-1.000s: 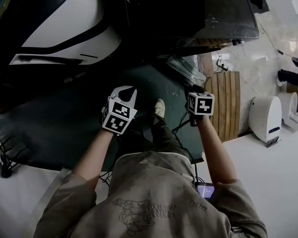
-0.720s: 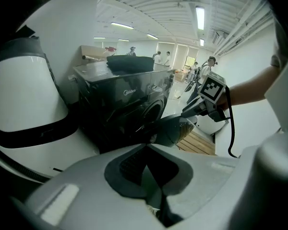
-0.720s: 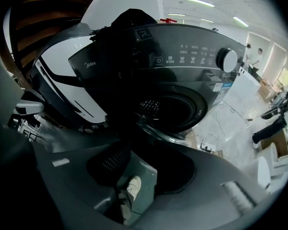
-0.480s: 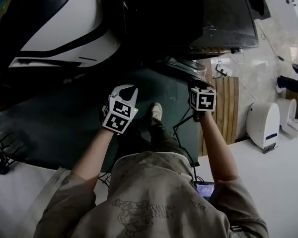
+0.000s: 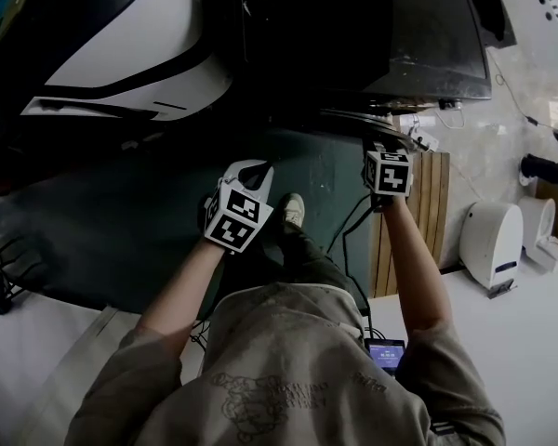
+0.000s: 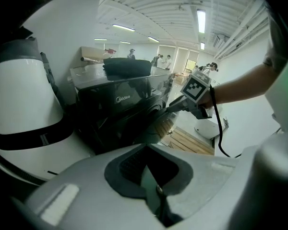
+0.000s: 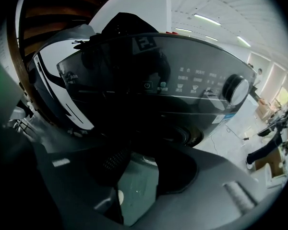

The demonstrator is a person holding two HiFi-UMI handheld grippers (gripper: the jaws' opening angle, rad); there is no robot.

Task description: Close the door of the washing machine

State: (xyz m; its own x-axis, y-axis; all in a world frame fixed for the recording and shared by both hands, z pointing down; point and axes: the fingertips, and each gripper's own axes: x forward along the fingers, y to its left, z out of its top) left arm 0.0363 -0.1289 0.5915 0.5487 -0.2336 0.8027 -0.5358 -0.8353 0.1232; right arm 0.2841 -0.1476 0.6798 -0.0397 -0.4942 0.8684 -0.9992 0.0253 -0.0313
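The dark front-loading washing machine (image 5: 372,35) fills the top of the head view, and its round door (image 5: 358,122) stands ajar at its lower edge. My right gripper (image 5: 383,147) is just in front of that door; whether it touches I cannot tell. Its jaws are open, have just been closing a little, and have nothing between them. In the right gripper view the door (image 7: 185,135) lies straight ahead under the control panel (image 7: 182,80). My left gripper (image 5: 253,168) hangs over the dark green mat (image 5: 121,230), left of the door, a narrow gap between its fingers, holding nothing.
A large white and black appliance (image 5: 121,54) stands left of the machine. A wooden slatted board (image 5: 418,212) and a white device (image 5: 488,235) lie to the right. The person's shoe (image 5: 293,210) and a cable (image 5: 349,249) are on the mat.
The right gripper has moved up the picture to the door's edge. The left gripper has shifted a little to the right. The door now shows more edge-on.
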